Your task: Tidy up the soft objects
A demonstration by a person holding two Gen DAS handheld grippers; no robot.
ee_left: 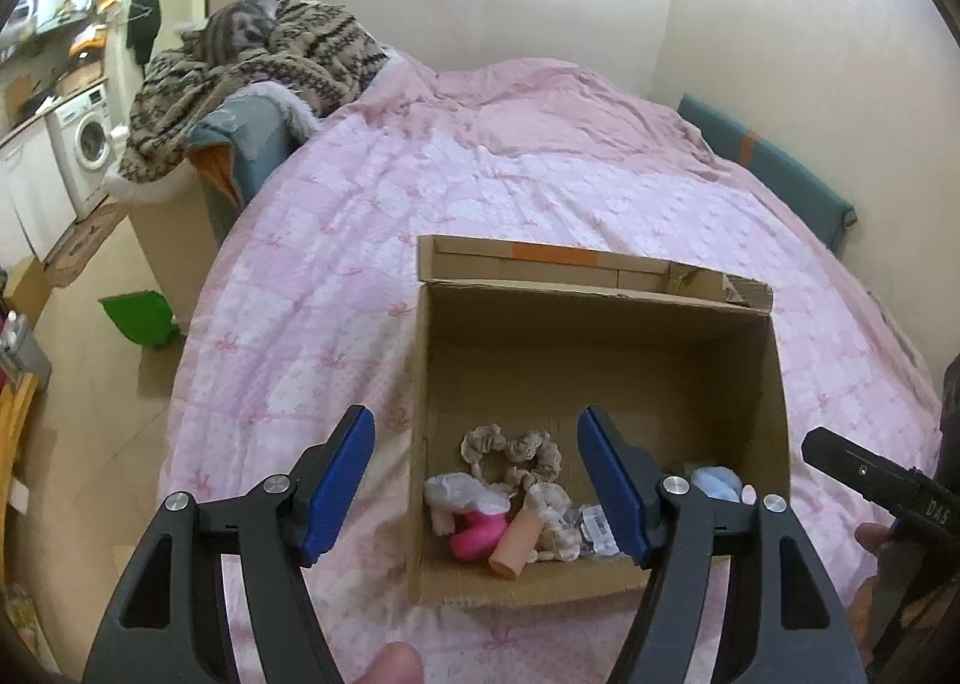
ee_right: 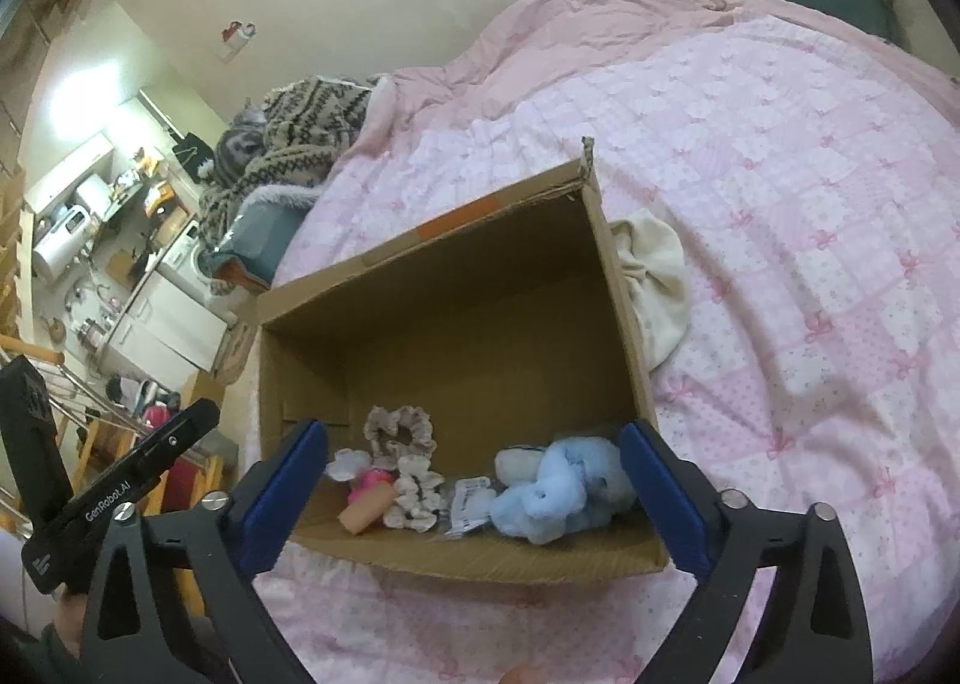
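Pink patchwork quilt [ee_left: 540, 192] with bow prints covers the bed; a teal headboard pad [ee_left: 774, 162] sits along the wall at 2 o'clock. At 10 o'clock, a knitted patterned blanket [ee_left: 312, 54] is heaped over an armchair, a grey cat [ee_left: 240, 24] nestled in it. Washing machine [ee_left: 84, 144] further left, green dustpan [ee_left: 135, 318] on the floor.

Cardboard box [ee_left: 600, 336] stands open on the quilt, orange tape on its far flap. Soft things lie along its near wall:
- beige scrunchie [ee_left: 510, 450], toward the middle
- second pale scrunchie [ee_right: 414, 492], just beside a peach-coloured tube [ee_left: 516, 546]
- hot-pink item [ee_left: 477, 534] touching the tube, white fluffy piece [ee_left: 462, 492] over it
- crinkled clear packet with a printed label [ee_right: 471, 495]; print too small to read
- light blue plush toy [ee_right: 558, 492] at the box's 4 o'clock corner

Cream cloth bundle [ee_right: 654, 288] lies on the quilt outside the box, against its right wall.

Left gripper [ee_left: 477, 480] hangs over the near left part of the box, blue-padded jaws spread wide, holding nothing. Right gripper [ee_right: 474, 495] hovers over the near edge, jaws likewise apart and empty. Seen from the right camera, the left tool's body reads "GenRobot.AI"; from the left camera, the right tool shows "DAS".
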